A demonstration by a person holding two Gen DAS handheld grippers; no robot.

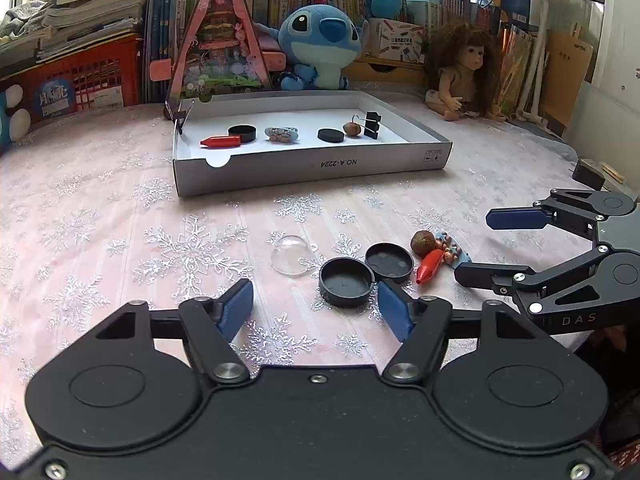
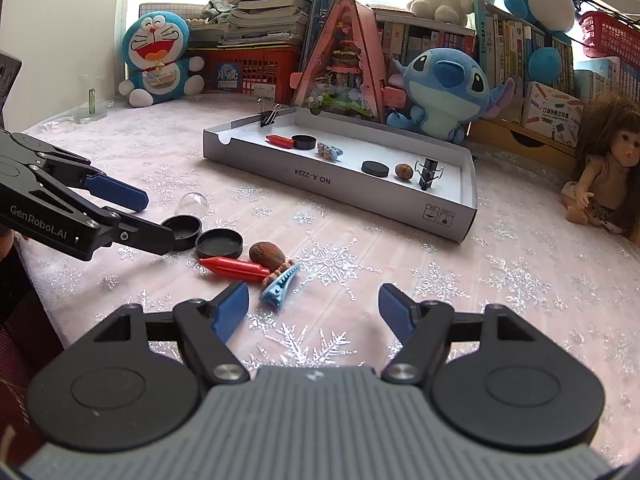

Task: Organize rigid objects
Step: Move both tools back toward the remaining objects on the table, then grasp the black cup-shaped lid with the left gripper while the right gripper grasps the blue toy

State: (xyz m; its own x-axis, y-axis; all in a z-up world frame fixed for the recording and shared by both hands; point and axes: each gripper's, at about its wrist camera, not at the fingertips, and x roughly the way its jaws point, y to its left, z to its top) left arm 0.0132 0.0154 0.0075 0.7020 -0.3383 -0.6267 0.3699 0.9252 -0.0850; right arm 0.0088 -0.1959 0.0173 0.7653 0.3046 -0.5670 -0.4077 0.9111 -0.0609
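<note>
Left wrist view looks along the left gripper (image 1: 316, 306), whose blue-padded fingers stand wide apart with nothing between them, low over the snowflake tablecloth (image 1: 100, 220). Just ahead of its right finger sits a black round cap (image 1: 346, 282), rim up, touching a second black cap (image 1: 389, 261). Left of them lies a clear plastic dome (image 1: 289, 255). Right of the caps, a walnut (image 1: 423, 243), a red crayon-shaped piece (image 1: 429, 266) and a blue hair clip (image 1: 454, 251) lie bunched together, the red piece resting against the clip.

The right gripper (image 1: 472, 246) enters from the right edge of this view, its jaws spread wide and empty, the lower finger near the hair clip. In the right wrist view that same gripper (image 2: 314, 306) hovers open over the cloth, the hair clip (image 2: 280, 283) just beyond its left finger.

Farther back, a shallow white cardboard tray (image 1: 312, 166) marked NO.A-2224 holds a row of items: another red piece (image 1: 221, 141), a black cap (image 1: 242, 133), a small patterned clip (image 1: 281, 133), a flat black disc (image 1: 331, 135), a second walnut (image 1: 352, 128) and a black binder clip (image 1: 372, 124). A further binder clip (image 1: 181, 118) grips the tray's far left corner. Behind stand a Stitch plush (image 1: 320, 46), a doll (image 1: 464, 74) and a pink triangular dollhouse (image 1: 220, 40).
</note>
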